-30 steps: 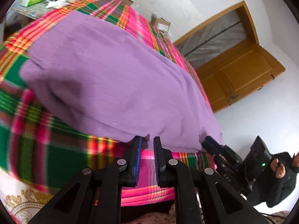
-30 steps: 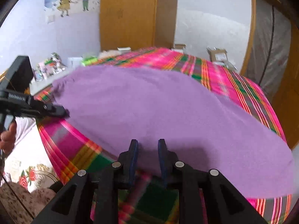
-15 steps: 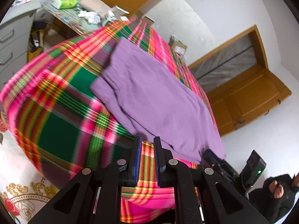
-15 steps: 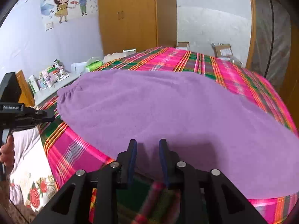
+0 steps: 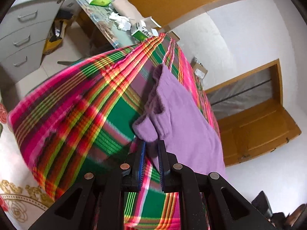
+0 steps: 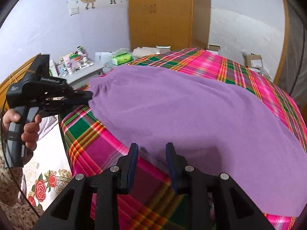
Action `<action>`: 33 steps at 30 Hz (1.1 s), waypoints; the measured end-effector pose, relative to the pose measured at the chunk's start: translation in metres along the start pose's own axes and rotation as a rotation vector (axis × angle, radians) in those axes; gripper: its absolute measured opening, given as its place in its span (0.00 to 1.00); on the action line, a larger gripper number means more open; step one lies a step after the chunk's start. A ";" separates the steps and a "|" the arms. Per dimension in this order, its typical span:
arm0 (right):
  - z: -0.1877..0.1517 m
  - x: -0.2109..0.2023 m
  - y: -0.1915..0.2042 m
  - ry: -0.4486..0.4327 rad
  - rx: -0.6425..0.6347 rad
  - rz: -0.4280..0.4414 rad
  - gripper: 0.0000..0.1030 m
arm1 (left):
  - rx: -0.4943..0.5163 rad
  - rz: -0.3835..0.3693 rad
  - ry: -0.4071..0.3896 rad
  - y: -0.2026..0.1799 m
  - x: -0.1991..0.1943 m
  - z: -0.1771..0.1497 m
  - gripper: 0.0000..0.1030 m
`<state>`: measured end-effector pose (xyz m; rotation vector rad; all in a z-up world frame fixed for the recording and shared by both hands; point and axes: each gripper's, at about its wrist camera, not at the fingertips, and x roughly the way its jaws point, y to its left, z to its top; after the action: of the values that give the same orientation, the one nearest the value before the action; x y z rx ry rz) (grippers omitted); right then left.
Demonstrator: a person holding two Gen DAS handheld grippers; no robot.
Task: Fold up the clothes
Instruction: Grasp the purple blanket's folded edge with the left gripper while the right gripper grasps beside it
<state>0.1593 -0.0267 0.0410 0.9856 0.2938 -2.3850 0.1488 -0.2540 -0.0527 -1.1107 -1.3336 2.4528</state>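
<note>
A purple fleece garment [image 6: 191, 105] lies spread flat on a bed with a plaid cover [image 6: 92, 143]. My left gripper [image 5: 151, 147] is at the garment's gathered left corner [image 5: 147, 132]. Its fingers stand a narrow gap apart, and the corner's cloth reaches into that gap. In the right wrist view the left gripper [image 6: 89, 95] touches that same corner, held by a person's hand [image 6: 28, 130]. My right gripper [image 6: 151, 149] is open and hovers over the garment's near edge. Nothing is between its fingers.
A cluttered desk [image 6: 80, 65] and grey drawers [image 5: 25, 38] stand left of the bed. A wooden wardrobe [image 6: 161, 13] rises behind it. Cardboard boxes [image 6: 251, 61] sit at the far right. A wooden door [image 5: 259, 130] lies beyond the bed.
The left gripper has travelled along the near edge to the garment's left corner. Its finger gap looks unchanged. The right gripper's fingers have spread a little wider.
</note>
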 end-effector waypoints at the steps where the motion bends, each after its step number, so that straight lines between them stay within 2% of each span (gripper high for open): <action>1: 0.002 0.002 0.002 0.003 -0.004 0.006 0.29 | 0.000 0.006 -0.001 -0.001 0.002 0.002 0.12; 7: 0.014 0.014 0.006 0.011 0.005 0.057 0.29 | -0.033 0.007 -0.009 -0.005 0.005 0.008 0.13; 13: 0.029 0.029 0.010 0.015 0.029 0.128 0.29 | 0.014 -0.010 -0.076 -0.012 -0.002 0.009 0.09; 17: 0.032 0.037 0.016 0.027 0.025 0.165 0.29 | 0.003 -0.028 -0.112 -0.009 -0.013 0.009 0.08; 22: 0.036 0.044 0.024 0.039 0.004 0.193 0.29 | -0.028 0.017 -0.085 0.008 -0.007 0.002 0.08; 33: 0.073 0.076 0.072 0.010 -0.114 0.216 0.29 | -0.048 -0.028 -0.059 0.015 -0.010 0.001 0.09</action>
<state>0.1113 -0.1448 0.0394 0.9274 0.3075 -2.1448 0.1585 -0.2678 -0.0587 -1.0302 -1.4214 2.4642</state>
